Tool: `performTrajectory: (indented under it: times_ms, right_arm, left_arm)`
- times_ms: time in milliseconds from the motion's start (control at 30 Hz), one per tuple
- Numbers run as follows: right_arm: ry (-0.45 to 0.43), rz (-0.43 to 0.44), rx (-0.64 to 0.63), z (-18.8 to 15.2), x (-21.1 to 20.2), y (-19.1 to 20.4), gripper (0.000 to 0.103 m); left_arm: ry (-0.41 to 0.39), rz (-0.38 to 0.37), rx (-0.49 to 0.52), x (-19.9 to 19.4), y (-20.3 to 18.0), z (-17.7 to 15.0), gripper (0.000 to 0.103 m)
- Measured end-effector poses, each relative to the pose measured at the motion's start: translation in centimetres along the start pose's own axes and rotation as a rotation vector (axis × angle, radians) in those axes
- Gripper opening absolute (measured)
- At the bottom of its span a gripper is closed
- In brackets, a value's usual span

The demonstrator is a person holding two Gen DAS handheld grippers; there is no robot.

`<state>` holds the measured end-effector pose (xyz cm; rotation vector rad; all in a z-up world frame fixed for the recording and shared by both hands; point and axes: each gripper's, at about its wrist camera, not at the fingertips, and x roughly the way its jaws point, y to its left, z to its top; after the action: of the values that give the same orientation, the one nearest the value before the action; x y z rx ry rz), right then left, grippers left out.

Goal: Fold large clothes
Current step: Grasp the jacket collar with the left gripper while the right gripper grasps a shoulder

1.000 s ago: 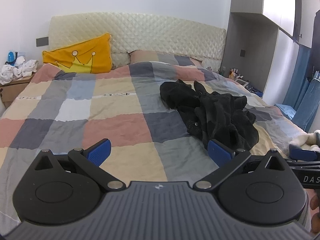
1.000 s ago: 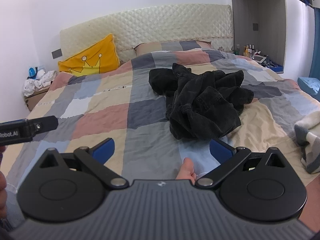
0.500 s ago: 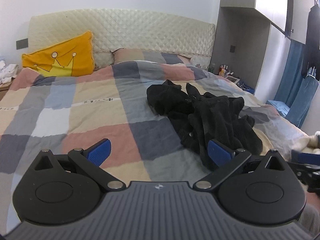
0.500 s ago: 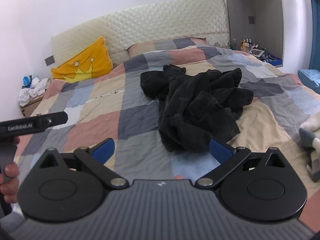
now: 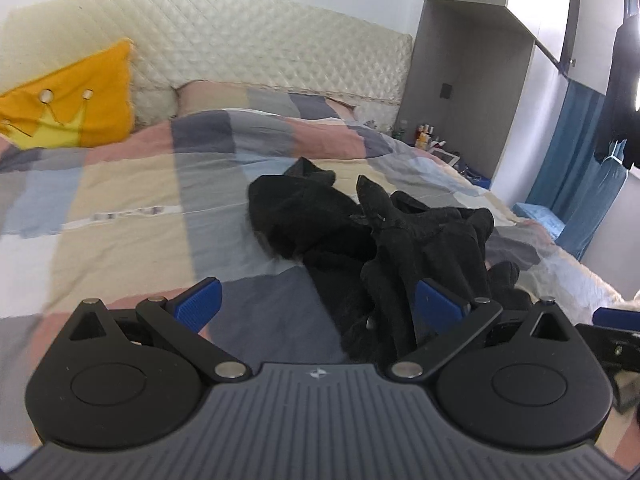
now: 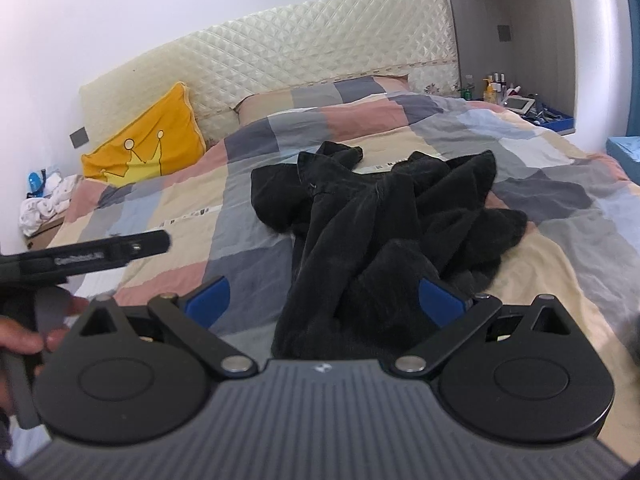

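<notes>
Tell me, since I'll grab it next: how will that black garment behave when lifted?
The black garment lies crumpled in soft folds on the bed, so it will likely hang limp. Its thick, fuzzy-looking fabric suggests some weight and a secure grip.

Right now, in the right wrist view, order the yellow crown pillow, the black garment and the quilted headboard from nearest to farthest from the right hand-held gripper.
1. black garment, straight ahead of the right hand-held gripper
2. yellow crown pillow, far left
3. quilted headboard, along the wall

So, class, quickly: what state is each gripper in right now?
Left gripper: open, holding nothing, near the black garment.
Right gripper: open, holding nothing, just short of the same garment.
</notes>
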<state>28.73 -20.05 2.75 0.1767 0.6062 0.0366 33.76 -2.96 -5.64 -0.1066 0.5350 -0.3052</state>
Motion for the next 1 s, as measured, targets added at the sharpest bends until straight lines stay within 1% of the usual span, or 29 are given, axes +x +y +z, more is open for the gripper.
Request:
performTrajectory:
  times_ms: [33,67,200,233,267,300,333,367,400,433,500,567,667,733,800,867,900,967,1000]
  right_arm:
    - [0.000,0.002,-0.004,0.3,1.0,0.0,0.102]
    - [0.001,0.004,-0.007,0.6,1.8,0.1,0.097]
    - [-0.005,0.010,-0.035,1.9,5.4,0.7,0.095]
    - [-0.004,0.013,-0.043,2.0,6.3,1.0,0.091]
    - [0.000,0.012,-0.054,2.2,7.4,1.4,0.082]
    - [0.006,0.009,-0.062,2.4,8.2,1.6,0.078]
    - [0.014,0.007,-0.071,2.6,9.3,2.0,0.073]
    - [0.020,0.006,-0.078,2.7,10.3,2.3,0.072]
    - [0.022,0.000,-0.083,2.8,11.1,2.5,0.070]
    - [0.021,-0.005,-0.091,2.9,12.0,2.7,0.067]
    - [0.026,-0.011,-0.102,3.1,13.8,3.1,0.065]
    - [0.043,-0.030,-0.122,3.3,15.7,3.5,0.061]
    - [0.062,-0.098,-0.161,3.2,18.0,3.6,0.060]
    - [0.080,-0.120,-0.181,3.0,19.2,3.6,0.061]
    - [0.102,-0.148,-0.217,2.6,20.3,3.7,0.062]
    - [0.119,-0.165,-0.254,2.1,21.3,3.8,0.062]
    - [0.124,-0.170,-0.270,1.8,21.7,3.9,0.062]
    - [0.134,-0.166,-0.298,1.3,22.4,4.0,0.062]
    - [0.138,-0.165,-0.313,1.2,22.6,4.1,0.062]
  left_arm:
    - [0.001,-0.013,-0.001,1.3,0.2,0.3,0.103]
    - [0.003,-0.019,-0.002,2.7,0.3,0.6,0.103]
    - [0.012,-0.050,-0.030,9.2,1.3,2.0,0.103]
    - [0.014,-0.055,-0.040,10.7,1.6,2.3,0.103]
    - [0.016,-0.060,-0.045,12.0,1.8,2.6,0.103]
    - [0.018,-0.066,-0.051,13.7,2.3,2.9,0.103]
    - [0.016,-0.074,-0.062,15.5,2.7,3.3,0.103]
    - [0.017,-0.079,-0.075,17.1,3.2,3.6,0.103]
    - [0.022,-0.084,-0.095,18.7,3.7,3.8,0.103]
    - [0.025,-0.093,-0.117,20.1,4.2,3.9,0.103]
    - [0.033,-0.115,-0.177,23.2,5.5,4.0,0.103]
    - [0.042,-0.131,-0.226,25.3,6.4,3.9,0.103]
    - [0.047,-0.146,-0.311,28.7,7.9,3.6,0.103]
    - [0.059,-0.157,-0.373,30.9,8.7,3.5,0.103]
    - [0.066,-0.160,-0.397,31.8,9.0,3.1,0.097]
    - [0.072,-0.147,-0.413,33.0,9.1,2.9,0.087]
    - [0.066,-0.147,-0.422,32.7,9.1,2.5,0.084]
    - [0.057,-0.148,-0.436,33.1,9.2,2.6,0.071]
    - [0.056,-0.146,-0.444,32.8,9.1,2.7,0.069]
